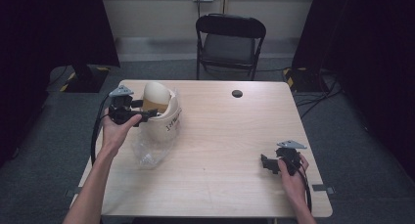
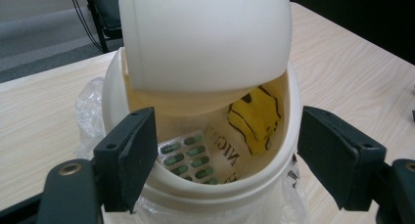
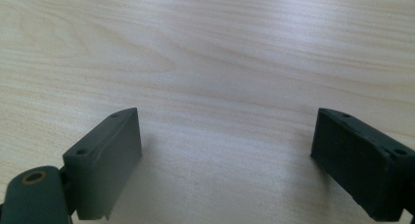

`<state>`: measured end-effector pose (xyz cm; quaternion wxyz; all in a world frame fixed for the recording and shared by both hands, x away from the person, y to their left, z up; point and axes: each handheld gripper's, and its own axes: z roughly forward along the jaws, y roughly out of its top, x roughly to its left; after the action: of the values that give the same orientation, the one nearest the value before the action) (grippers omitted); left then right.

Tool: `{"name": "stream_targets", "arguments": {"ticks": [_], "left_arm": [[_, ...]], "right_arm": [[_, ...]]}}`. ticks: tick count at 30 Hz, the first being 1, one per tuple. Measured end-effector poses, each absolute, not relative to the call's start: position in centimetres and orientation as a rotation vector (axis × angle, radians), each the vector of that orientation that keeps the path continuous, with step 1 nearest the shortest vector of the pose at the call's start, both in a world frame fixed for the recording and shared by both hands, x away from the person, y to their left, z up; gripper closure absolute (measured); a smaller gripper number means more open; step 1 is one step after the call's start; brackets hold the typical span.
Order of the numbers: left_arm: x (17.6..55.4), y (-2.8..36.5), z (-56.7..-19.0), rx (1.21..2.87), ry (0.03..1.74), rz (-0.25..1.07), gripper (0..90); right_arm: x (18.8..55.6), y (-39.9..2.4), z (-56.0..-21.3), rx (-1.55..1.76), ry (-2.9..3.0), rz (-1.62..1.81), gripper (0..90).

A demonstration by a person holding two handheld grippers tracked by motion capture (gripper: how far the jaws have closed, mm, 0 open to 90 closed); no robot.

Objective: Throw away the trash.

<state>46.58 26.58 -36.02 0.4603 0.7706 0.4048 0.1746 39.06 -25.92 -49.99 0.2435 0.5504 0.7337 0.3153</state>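
Observation:
A small cream bin [image 1: 164, 119] with a swing lid [image 1: 155, 94] stands at the table's left on a clear plastic bag [image 1: 149, 153]. My left gripper [image 1: 148, 112] is at the bin's mouth, held from the left. In the left gripper view the jaws of my left gripper [image 2: 227, 136] stand open on either side of the opening, with nothing pressed between them. The lid [image 2: 205, 38] is tilted back. Inside lie a blister pack of green capsules [image 2: 188, 158], a yellow wrapper [image 2: 257, 116] and printed paper. My right gripper [image 1: 266, 164] rests open near the front right, over bare wood [image 3: 195, 48].
The wooden table [image 1: 230, 136] has a dark cable hole [image 1: 237, 93] at its far side. A black folding chair [image 1: 230, 38] stands behind the table. Dark curtains hang at both sides. Cables trail from each gripper.

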Motion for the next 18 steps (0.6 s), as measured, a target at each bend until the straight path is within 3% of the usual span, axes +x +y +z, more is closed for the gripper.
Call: {"name": "stream_targets", "arguments": {"ticks": [18], "left_arm": [[43.9, 27.9, -35.9, 1.867, 1.007, 0.423, 18.1]], "right_arm": [[39.1, -25.9, -50.0, 1.505, 2.004, 0.862, 10.4]]}}
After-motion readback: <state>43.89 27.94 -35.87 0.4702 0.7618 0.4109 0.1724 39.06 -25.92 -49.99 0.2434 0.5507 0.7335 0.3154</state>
